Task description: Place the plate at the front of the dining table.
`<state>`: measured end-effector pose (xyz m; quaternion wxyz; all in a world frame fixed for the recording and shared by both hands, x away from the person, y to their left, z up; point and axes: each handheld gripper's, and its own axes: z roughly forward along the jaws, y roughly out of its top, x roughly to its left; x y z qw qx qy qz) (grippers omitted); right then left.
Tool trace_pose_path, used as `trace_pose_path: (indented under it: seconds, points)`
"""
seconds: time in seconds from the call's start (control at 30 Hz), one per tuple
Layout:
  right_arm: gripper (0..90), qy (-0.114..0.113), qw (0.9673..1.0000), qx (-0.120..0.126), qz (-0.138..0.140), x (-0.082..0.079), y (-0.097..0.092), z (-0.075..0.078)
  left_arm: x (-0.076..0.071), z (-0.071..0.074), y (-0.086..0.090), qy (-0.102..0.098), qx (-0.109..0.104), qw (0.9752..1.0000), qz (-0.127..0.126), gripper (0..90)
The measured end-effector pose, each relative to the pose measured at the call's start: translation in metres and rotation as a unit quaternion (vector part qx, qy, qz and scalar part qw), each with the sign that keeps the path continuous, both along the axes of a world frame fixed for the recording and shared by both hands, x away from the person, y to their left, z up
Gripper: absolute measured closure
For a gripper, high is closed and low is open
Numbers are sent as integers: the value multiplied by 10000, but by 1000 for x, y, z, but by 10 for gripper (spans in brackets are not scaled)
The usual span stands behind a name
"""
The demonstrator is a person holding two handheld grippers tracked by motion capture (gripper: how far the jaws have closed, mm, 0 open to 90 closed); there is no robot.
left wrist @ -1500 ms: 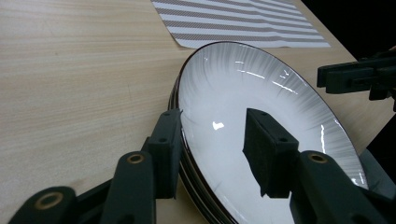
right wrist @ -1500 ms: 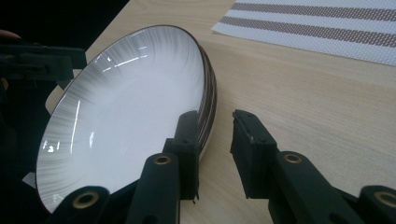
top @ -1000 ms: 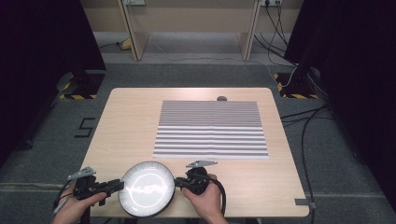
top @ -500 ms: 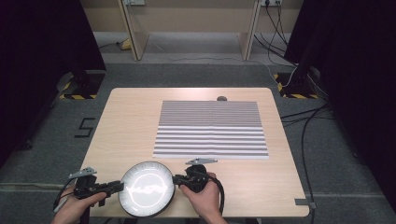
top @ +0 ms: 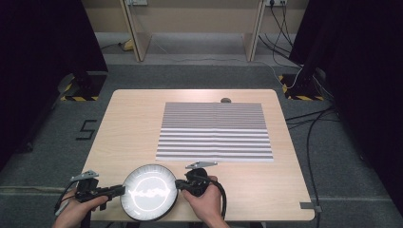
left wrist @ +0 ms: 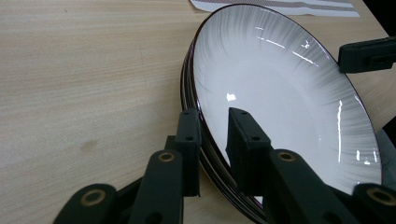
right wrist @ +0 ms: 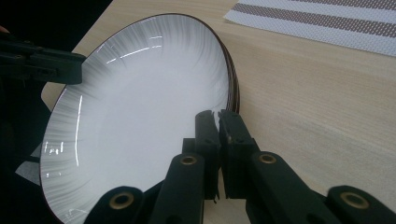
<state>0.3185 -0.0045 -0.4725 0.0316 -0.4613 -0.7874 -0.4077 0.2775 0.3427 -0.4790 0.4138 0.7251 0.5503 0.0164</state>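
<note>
Your left gripper point(left wrist: 212, 123) straddles the near-left rim of the plate point(top: 148, 191); its jaws have just been closing, one below the rim and one over it, with a sliver of gap on the upper side, so no firm bite yet. Your right gripper point(right wrist: 217, 119) sits at the opposite rim, jaws have just been closing and now stand pinched tight on the thin edge.

Plate: white, glazed, dark-edged, at the near edge of the table point(top: 133, 123), short of the striped mat point(top: 215, 130). In both gripper views it appears to be the top of a small stack; layered rims show beneath.

Handling, as a judgement: stiff, fairly heavy for a rim pinch, slick glaze, chips or shatters if dropped. Take it at opposite rim points, pads well onto the lip, not the very edge. Seat your left fully before any lift, and keep it level.
</note>
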Motion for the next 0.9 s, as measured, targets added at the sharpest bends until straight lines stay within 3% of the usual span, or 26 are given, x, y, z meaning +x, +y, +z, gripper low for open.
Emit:
trace_pose_path:
  seconds: [0.07,0.1,0.13,0.17,0.2,0.23,0.27,0.3,0.37,0.43,0.5,0.53,0.6,0.9]
  points:
    - [900,-15,10000,8,67,0,0,3,0,0,0,25,23,10000,-6,757]
    - [900,131,9997,118,189,0,2,1,1,0,0,38,37,10000,-9,758]
    - [900,541,9973,235,436,-2,8,-5,1,0,-1,43,47,10000,-13,757]
    - [900,393,9984,173,380,-6,14,-9,1,0,-1,43,47,10000,-13,756]
    - [900,104,9992,-46,396,-10,20,-9,0,0,-1,44,37,10000,-9,751]
    - [876,-10,9987,-216,453,-13,24,-7,-1,0,0,40,-25,10000,11,749]
    - [876,-10,9987,-216,453,-13,24,-7,-1,0,0,40,-25,10000,11,748]
    - [831,2,9993,-55,373,-11,22,-4,0,-1,2,61,-120,9999,18,745]
    - [818,-87,9999,31,121,-6,12,1,1,-1,2,53,-130,9999,9,743]
    - [807,-124,9999,-21,-87,0,3,5,1,0,2,43,-103,9999,6,737]
    - [814,-120,9998,-33,-138,1,0,6,1,0,1,35,-92,10000,13,734]
    - [839,36,10000,-25,-76,2,-2,4,1,-1,0,41,-82,10000,25,733]
    - [858,79,10000,-43,16,1,0,2,1,0,0,36,-79,10000,43,733]
    - [862,4,9998,-168,-71,1,5,1,0,0,0,112,-42,9999,-12,735]
